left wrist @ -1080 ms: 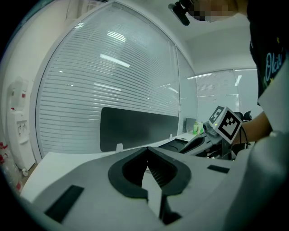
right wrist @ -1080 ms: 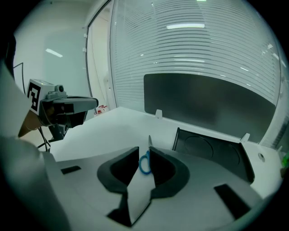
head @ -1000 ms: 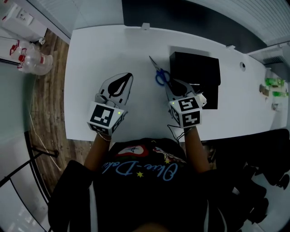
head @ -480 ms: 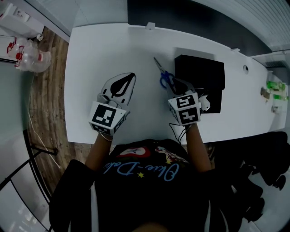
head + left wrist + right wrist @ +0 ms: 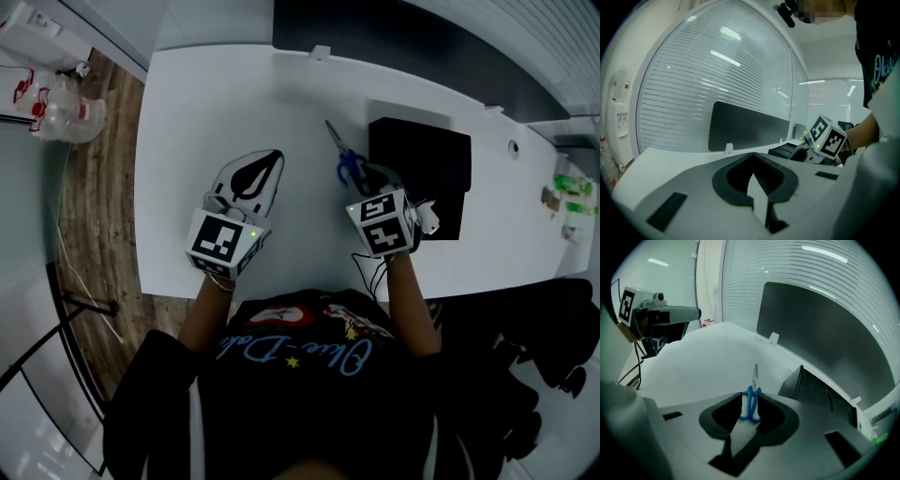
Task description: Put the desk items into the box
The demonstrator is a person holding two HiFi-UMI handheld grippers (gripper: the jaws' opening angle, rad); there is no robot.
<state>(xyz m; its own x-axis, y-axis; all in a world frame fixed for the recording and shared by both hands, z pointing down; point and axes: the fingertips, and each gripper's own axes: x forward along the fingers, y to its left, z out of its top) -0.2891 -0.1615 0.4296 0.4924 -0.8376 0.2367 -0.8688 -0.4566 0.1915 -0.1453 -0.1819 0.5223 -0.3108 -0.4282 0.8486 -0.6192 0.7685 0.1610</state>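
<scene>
Lining up on the scissors [image 5: 750, 401], I have the right claw [image 5: 750, 394] tipped down at the desk [image 5: 708, 362]. Its jaws are spread and have just been opening, so the blue handles sit framed in the gap, neither pad touching them. The box [image 5: 811, 390] stands just to this claw's right, a short carry. My left claw [image 5: 751, 157], pressed together on nothing, hovers well to the left, out of the way.

The person is reaching both forearms forward, the left gripper [image 5: 271, 157] pointing near level with jaws together, the right gripper [image 5: 364, 173] tilting downward, its jaws just opening, the scissors [image 5: 751, 404] handles between them.
</scene>
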